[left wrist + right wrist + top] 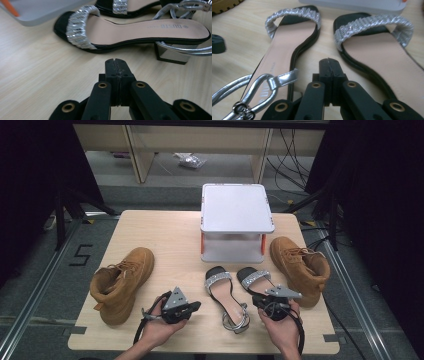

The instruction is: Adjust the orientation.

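Note:
Two black sandals with silver sequinned straps lie side by side at the table's front middle: the left sandal [225, 295] and the right sandal [255, 279]. My left gripper [196, 306] rests low on the table just left of the left sandal [140, 30], jaws shut and empty, pointing at its side. My right gripper [259, 300] hovers over the heel end of the right sandal [374, 50], jaws pressed together with nothing between them. In the right gripper view the left sandal [287, 50] shows its silver ankle strap and buckle [259, 90].
A tan boot [122, 282] lies at the left and another tan boot [300, 267] at the right. A white two-level rack [235, 207] with orange posts stands at the back middle. Bare wood [170, 240] lies between the left boot and the rack.

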Motion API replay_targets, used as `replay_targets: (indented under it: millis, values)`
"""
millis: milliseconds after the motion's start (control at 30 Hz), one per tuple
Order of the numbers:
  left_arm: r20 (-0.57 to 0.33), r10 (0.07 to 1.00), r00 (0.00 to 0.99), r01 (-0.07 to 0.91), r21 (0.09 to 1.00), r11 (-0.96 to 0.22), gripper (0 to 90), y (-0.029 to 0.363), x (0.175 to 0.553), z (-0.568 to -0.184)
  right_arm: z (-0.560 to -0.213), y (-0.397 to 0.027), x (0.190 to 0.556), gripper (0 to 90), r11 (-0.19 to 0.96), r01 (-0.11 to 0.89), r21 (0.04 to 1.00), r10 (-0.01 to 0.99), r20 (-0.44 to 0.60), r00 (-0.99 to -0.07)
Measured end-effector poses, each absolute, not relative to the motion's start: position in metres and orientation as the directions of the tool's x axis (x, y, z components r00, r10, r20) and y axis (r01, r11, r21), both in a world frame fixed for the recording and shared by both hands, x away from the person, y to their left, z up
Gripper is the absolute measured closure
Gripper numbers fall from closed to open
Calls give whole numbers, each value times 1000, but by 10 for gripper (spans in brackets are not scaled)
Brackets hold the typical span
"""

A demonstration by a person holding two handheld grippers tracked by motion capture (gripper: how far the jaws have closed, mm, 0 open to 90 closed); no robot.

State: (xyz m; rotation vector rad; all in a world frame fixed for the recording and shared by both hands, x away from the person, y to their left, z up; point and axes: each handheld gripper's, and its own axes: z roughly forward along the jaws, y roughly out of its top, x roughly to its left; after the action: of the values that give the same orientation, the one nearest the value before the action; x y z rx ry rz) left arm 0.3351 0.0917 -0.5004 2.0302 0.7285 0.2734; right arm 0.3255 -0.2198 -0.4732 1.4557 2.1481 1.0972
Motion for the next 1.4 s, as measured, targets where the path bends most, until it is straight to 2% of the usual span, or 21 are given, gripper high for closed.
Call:
replay_targets:
  millis: [167, 300, 333, 500, 867, 1033, 1267, 1300, 1400]
  values:
    - [-90, 575, 813, 397, 809, -434, 892, 78, 341, -502, -478, -215, 327, 900, 214, 670, 711, 882, 155, -446]
    - [-92, 559, 824, 413, 772, -482, 893, 64, 350, -505, -481, -210, 326, 900, 195, 705, 682, 887, 184, -423]
    - [-105, 565, 819, 421, 778, -466, 893, 60, 350, -506, -482, -212, 328, 900, 223, 686, 693, 877, 164, -451]
    - [-96, 549, 830, 425, 748, -511, 894, 50, 356, -507, -482, -208, 326, 900, 214, 718, 662, 883, 183, -431]
    - [-110, 564, 818, 450, 734, -509, 895, 43, 363, -511, -484, -202, 327, 900, 220, 737, 639, 874, 206, -439]
    - [-156, 576, 802, 482, 738, -471, 896, 40, 364, -511, -485, -198, 326, 900, 247, 731, 636, 862, 200, -465]
    - [-132, 578, 806, 477, 723, -500, 897, 42, 366, -508, -485, -194, 325, 900, 245, 742, 624, 862, 211, -461]
    - [-138, 579, 803, 482, 722, -496, 897, 42, 366, -508, -484, -192, 323, 900, 230, 758, 611, 860, 237, -452]
    - [-145, 582, 800, 490, 718, -495, 897, 43, 365, -508, -483, -190, 322, 900, 240, 760, 604, 868, 218, -447]
